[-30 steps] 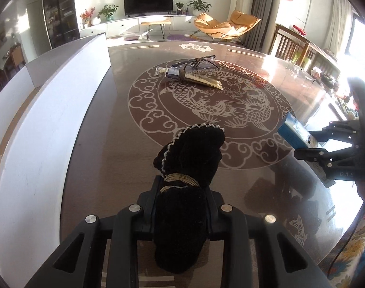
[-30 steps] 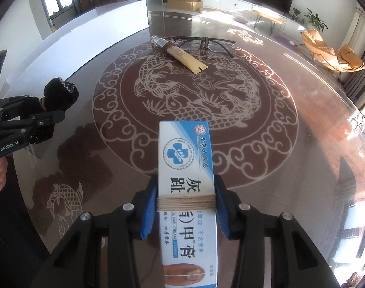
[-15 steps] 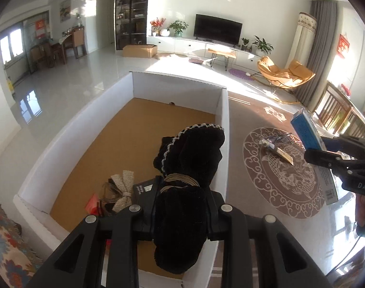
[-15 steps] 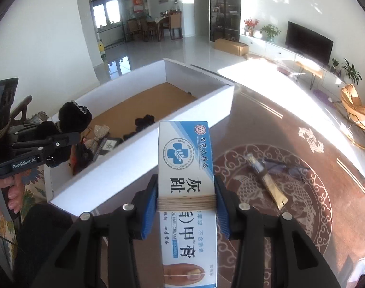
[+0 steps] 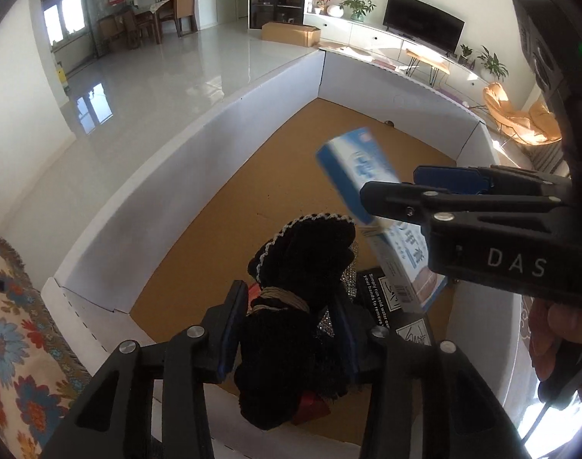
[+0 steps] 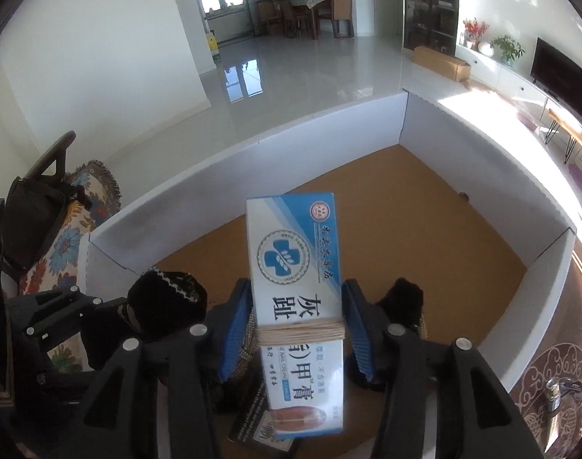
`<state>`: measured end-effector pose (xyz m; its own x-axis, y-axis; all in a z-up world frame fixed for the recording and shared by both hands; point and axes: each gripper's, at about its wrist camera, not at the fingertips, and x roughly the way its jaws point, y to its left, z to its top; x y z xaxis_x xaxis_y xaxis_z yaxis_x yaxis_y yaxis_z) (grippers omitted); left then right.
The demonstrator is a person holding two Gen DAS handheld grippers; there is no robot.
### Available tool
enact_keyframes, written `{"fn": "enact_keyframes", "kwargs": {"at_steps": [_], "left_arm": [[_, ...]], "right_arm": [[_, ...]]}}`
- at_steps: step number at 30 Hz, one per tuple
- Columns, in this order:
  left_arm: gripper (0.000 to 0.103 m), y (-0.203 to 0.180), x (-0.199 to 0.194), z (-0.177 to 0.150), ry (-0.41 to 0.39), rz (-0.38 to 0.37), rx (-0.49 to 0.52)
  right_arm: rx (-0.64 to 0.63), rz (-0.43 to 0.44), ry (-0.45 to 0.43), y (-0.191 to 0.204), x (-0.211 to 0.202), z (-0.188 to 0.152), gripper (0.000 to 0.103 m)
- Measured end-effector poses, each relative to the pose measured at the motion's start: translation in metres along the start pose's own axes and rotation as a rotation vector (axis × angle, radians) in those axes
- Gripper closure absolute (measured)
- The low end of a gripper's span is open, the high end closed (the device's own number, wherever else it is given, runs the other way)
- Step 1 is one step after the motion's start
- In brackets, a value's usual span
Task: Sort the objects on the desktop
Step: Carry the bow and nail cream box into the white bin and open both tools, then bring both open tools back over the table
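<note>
Over the white box [image 5: 199, 141] with its brown floor, the left hand-held gripper [image 5: 287, 329] has jaws opening, the black fabric bundle [image 5: 302, 267] loose between its pads; the right hand-held gripper [image 6: 296, 329] likewise opens, the blue ointment carton [image 6: 295, 267] between its blue pads, gaps showing either side; beyond lies a black card [image 5: 382, 294] on the box floor.

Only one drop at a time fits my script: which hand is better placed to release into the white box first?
Probably the right: its tool is opening over bare box floor with the cream carton loose; the left's black scrunchie hangs over clutter.
</note>
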<state>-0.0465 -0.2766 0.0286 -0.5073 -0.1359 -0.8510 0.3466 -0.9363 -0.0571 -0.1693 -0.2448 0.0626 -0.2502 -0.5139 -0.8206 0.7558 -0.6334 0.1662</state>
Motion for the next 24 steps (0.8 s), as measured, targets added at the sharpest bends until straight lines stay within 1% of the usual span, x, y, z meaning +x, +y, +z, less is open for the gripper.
{"fn": "enact_keyframes", "kwargs": {"at_steps": [1,2,4,5,8,10,12,13,14,16,17,18,19,20,21,23,24], "left_arm": [[0.040,-0.001,-0.001,-0.003,-0.014,0.011,0.005],[0.034,-0.001,-0.003,-0.006,-0.036,0.027,0.007],[0.034,-0.002,-0.009,-0.012,-0.086,0.042,0.001],[0.034,-0.004,-0.015,-0.014,-0.108,0.032,-0.007],[0.034,-0.021,-0.038,-0.021,-0.166,-0.014,-0.019],[0.034,-0.043,-0.059,-0.028,-0.208,-0.062,0.006],[0.034,-0.075,-0.080,-0.037,-0.244,-0.128,0.055],[0.034,-0.094,-0.090,-0.039,-0.257,-0.167,0.085],[0.031,-0.113,-0.099,-0.045,-0.267,-0.208,0.117],[0.017,-0.154,-0.111,-0.061,-0.277,-0.285,0.176],[0.004,-0.173,-0.113,-0.072,-0.277,-0.322,0.202],[0.000,-0.194,-0.110,-0.081,-0.267,-0.358,0.223],[0.000,-0.214,-0.102,-0.089,-0.246,-0.388,0.243],[0.000,-0.233,-0.088,-0.099,-0.210,-0.398,0.266],[0.000,-0.249,-0.071,-0.109,-0.167,-0.387,0.286],[0.000,-0.272,-0.035,-0.124,-0.106,-0.341,0.312],[0.000,-0.281,-0.020,-0.132,-0.092,-0.316,0.326]], "right_arm": [[0.007,0.002,-0.017,-0.002,0.000,-0.003,0.035],[0.008,0.008,-0.039,-0.003,-0.004,-0.005,0.035],[0.003,0.029,-0.084,-0.007,-0.019,-0.012,0.031],[-0.007,0.031,-0.112,-0.009,-0.033,-0.018,0.030],[-0.035,0.007,-0.219,-0.022,-0.082,-0.048,0.020],[-0.041,-0.032,-0.291,-0.037,-0.114,-0.077,0.010],[-0.042,-0.106,-0.345,-0.056,-0.144,-0.114,0.005],[-0.038,-0.153,-0.359,-0.068,-0.156,-0.135,0.002],[-0.031,-0.198,-0.359,-0.081,-0.165,-0.159,0.002],[0.002,-0.294,-0.323,-0.110,-0.175,-0.208,0.001],[0.032,-0.343,-0.290,-0.127,-0.178,-0.233,0.001],[0.066,-0.384,-0.254,-0.141,-0.179,-0.258,0.001],[0.105,-0.421,-0.216,-0.158,-0.181,-0.282,0.001],[0.140,-0.454,-0.179,-0.172,-0.182,-0.305,0.001],[0.177,-0.487,-0.141,-0.185,-0.184,-0.326,0.001],[0.259,-0.524,-0.100,-0.204,-0.188,-0.359,0.001],[0.306,-0.535,-0.096,-0.213,-0.193,-0.373,0.001]]}}
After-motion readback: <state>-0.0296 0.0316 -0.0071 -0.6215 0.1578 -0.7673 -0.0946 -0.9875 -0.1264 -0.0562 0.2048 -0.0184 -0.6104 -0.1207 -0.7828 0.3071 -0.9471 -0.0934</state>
